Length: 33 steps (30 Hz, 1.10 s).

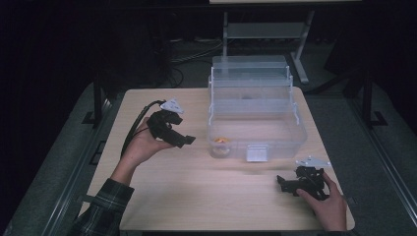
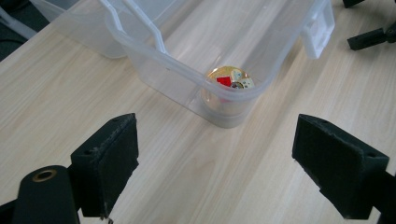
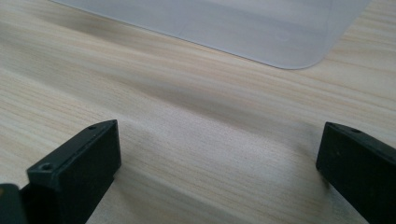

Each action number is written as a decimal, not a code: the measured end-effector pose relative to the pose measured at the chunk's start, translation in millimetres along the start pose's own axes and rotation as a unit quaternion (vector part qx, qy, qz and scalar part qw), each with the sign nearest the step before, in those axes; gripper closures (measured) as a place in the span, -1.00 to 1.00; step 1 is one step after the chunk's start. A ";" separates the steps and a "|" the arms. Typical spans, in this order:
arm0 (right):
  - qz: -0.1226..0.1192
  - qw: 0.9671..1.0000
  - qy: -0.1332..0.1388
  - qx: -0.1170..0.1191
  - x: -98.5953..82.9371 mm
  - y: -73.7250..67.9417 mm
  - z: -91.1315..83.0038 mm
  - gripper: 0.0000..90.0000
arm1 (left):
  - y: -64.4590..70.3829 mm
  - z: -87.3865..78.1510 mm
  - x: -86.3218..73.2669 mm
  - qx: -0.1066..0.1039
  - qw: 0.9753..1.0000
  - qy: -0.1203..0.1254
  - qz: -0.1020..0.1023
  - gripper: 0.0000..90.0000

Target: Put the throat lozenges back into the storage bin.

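Wooden table (image 1: 196,196), gold disc (image 2: 229,81) in clear box (image 2: 154,60) beyond spread, empty left gripper (image 2: 229,163).

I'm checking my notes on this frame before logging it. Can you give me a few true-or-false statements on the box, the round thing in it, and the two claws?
1. The clear plastic box stands open on the wooden table. True.
2. The gold round object lies on the table outside the box. False: it sits in a corner inside the box.
3. The left claw is open and holds nothing. True.
4. The right claw is clamped on the box's latch. False: it is open over bare table.
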State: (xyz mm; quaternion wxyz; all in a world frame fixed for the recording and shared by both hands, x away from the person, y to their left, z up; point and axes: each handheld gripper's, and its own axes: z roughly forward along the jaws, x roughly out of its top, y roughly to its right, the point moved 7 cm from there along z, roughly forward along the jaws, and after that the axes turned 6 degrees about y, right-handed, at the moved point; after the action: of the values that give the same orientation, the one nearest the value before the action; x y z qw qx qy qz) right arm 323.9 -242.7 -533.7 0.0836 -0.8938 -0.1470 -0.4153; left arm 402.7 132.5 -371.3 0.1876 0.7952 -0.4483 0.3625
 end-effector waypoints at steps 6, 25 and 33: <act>0.000 1.000 0.000 0.000 0.0 0.0 0.0 -1.00 | -2.2 -11.9 -14.0 0.013 1.000 0.003 -0.007 -0.71; 0.000 1.000 0.000 0.000 0.0 0.0 0.1 -1.00 | 4.2 -29.6 -65.2 0.034 0.999 0.010 -0.026 -0.71; 0.000 1.000 0.000 0.000 0.0 0.1 0.2 -1.00 | 8.6 -37.5 -91.9 0.047 0.998 0.011 -0.027 -0.71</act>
State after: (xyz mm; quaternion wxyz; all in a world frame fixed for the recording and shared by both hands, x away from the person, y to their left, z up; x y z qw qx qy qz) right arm 324.1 -242.7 -533.8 0.0836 -0.8938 -0.1470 -0.4155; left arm 349.3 204.4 -415.0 0.1645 0.8112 -0.4067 0.3867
